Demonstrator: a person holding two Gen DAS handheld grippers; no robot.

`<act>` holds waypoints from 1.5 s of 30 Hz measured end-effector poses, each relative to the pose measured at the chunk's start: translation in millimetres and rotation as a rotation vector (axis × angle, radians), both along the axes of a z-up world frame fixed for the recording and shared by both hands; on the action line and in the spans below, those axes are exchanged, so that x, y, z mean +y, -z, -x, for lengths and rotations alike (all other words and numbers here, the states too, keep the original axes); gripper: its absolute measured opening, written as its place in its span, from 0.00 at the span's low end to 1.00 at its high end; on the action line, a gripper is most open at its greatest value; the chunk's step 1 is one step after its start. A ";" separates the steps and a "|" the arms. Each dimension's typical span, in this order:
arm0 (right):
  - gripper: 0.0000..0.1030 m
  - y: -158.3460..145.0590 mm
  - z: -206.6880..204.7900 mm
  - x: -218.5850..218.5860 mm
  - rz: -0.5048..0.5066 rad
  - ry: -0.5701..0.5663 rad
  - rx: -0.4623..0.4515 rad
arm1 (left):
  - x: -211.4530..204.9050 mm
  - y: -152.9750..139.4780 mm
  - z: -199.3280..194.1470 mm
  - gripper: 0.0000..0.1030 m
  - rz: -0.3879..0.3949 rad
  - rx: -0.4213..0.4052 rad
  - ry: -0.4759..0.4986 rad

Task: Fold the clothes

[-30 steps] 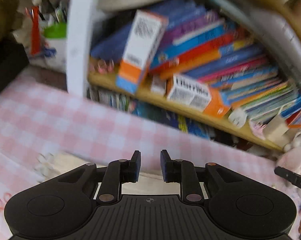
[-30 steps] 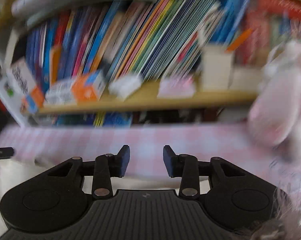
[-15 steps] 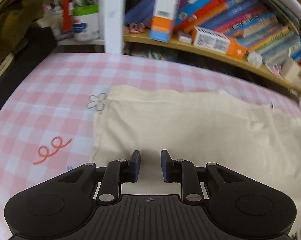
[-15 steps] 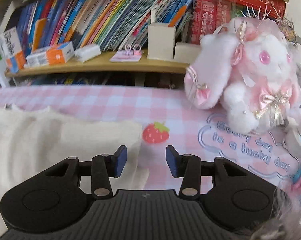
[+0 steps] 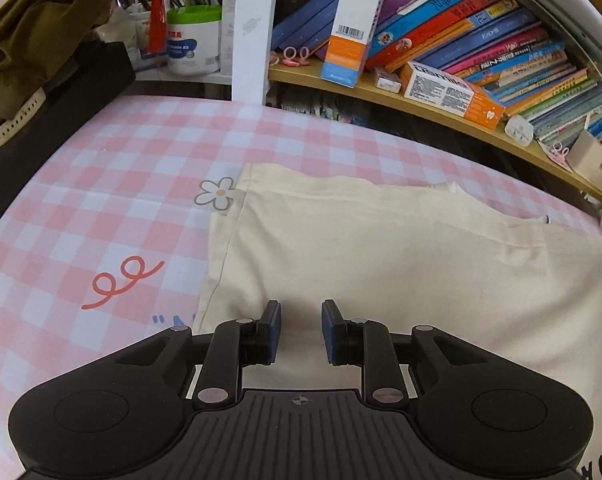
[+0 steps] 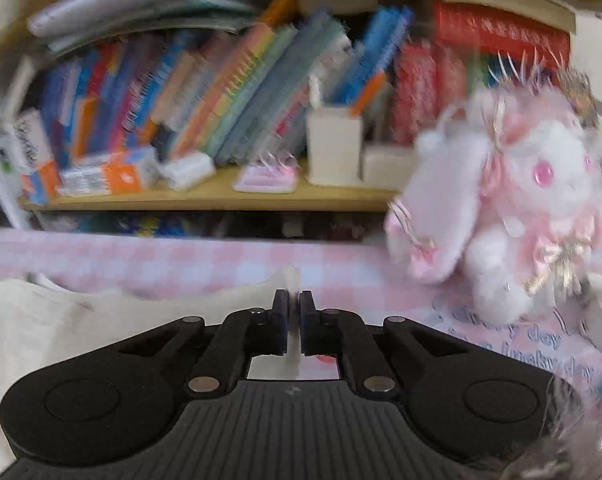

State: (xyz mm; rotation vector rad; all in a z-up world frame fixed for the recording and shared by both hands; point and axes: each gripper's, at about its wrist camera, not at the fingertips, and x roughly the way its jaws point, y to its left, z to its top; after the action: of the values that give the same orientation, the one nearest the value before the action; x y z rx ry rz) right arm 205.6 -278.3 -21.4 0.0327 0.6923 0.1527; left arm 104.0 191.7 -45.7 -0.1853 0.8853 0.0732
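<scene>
A cream garment [image 5: 381,248] lies flat on the pink checked tablecloth [image 5: 121,184]. My left gripper [image 5: 301,320] hovers over the garment's near left part, close to its left hem. Its jaws stand a little apart with nothing pinched between them. In the blurred right wrist view, my right gripper [image 6: 294,304] is shut on the right edge of the cream garment [image 6: 101,320]. A small peak of cloth sticks up between its pads.
A wooden shelf [image 5: 421,100] packed with books and boxes runs along the back. A pink and white plush rabbit [image 6: 521,208] sits at the right on the cloth. An olive garment [image 5: 29,20] and a dark object [image 5: 61,92] lie at the far left.
Both views swung down from the shelf to the garment. The right jaws, apart half a second ago, have closed on the garment's right edge. The left gripper has held still lately.
</scene>
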 end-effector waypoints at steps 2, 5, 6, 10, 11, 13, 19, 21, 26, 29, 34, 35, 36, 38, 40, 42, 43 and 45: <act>0.05 17.3 -11.2 3.2 0.035 -0.003 0.059 | 1.4 -1.5 -3.0 0.23 0.009 0.008 -0.007; 0.05 31.6 -17.1 6.7 0.061 0.007 0.092 | 10.9 -9.8 -14.8 0.24 -0.015 -0.008 -0.030; 0.07 31.1 -15.9 7.6 0.065 0.017 0.096 | 14.1 -12.6 -18.7 0.27 -0.023 -0.013 -0.037; 0.28 23.3 2.0 5.5 0.075 0.046 0.079 | 33.4 -16.5 -47.4 0.33 -0.026 -0.026 -0.100; 0.28 20.0 11.1 5.1 0.063 0.041 0.076 | 38.3 -15.9 -55.6 0.33 -0.022 -0.025 -0.114; 0.28 12.9 29.0 4.3 0.048 0.020 0.077 | 43.4 -9.6 -70.6 0.33 -0.021 -0.006 -0.121; 0.31 5.0 94.1 16.0 0.046 0.013 0.124 | 42.6 3.4 -82.8 0.06 -0.015 0.005 -0.032; 0.31 8.6 111.9 20.5 0.044 0.021 0.150 | 43.3 -2.4 -78.6 0.02 -0.015 -0.030 -0.021; 0.31 18.7 133.0 24.6 0.069 0.026 0.165 | 47.3 -9.7 -82.4 0.10 -0.027 -0.073 -0.056; 0.34 18.8 131.0 20.9 0.045 0.050 0.182 | 50.0 -1.7 -92.4 0.11 -0.091 0.032 -0.105; 0.35 16.1 131.0 23.0 0.065 0.066 0.201 | 58.6 -29.6 -52.4 0.13 0.024 -0.059 -0.098; 0.35 14.4 133.2 22.3 0.058 0.079 0.204 | 57.3 -34.8 -39.1 0.16 0.037 -0.073 -0.087; 0.35 12.4 136.6 20.3 0.040 0.096 0.206 | 55.2 -37.8 -24.3 0.22 0.042 -0.069 -0.075; 0.35 7.2 148.2 14.0 -0.012 0.127 0.206 | 50.8 -41.7 6.8 0.26 0.045 -0.054 -0.049; 0.36 2.3 161.2 7.7 -0.056 0.155 0.207 | 46.3 -40.2 38.0 0.27 0.040 -0.023 -0.023; 0.36 -1.6 177.7 3.5 -0.085 0.177 0.214 | 42.8 -36.0 71.5 0.27 0.017 0.011 -0.009; 0.37 -2.4 185.7 2.8 -0.095 0.184 0.217 | 41.3 -34.3 86.8 0.28 0.007 0.022 -0.013; 0.37 -2.6 200.5 2.8 -0.104 0.192 0.226 | 37.5 -30.4 113.9 0.29 0.000 0.040 -0.017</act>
State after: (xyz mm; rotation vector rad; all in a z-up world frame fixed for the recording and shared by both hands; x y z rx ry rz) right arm 5.1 -275.5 -18.9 0.2182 0.9017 -0.0002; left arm -9.9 229.2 -15.3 -0.1916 0.9240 0.0932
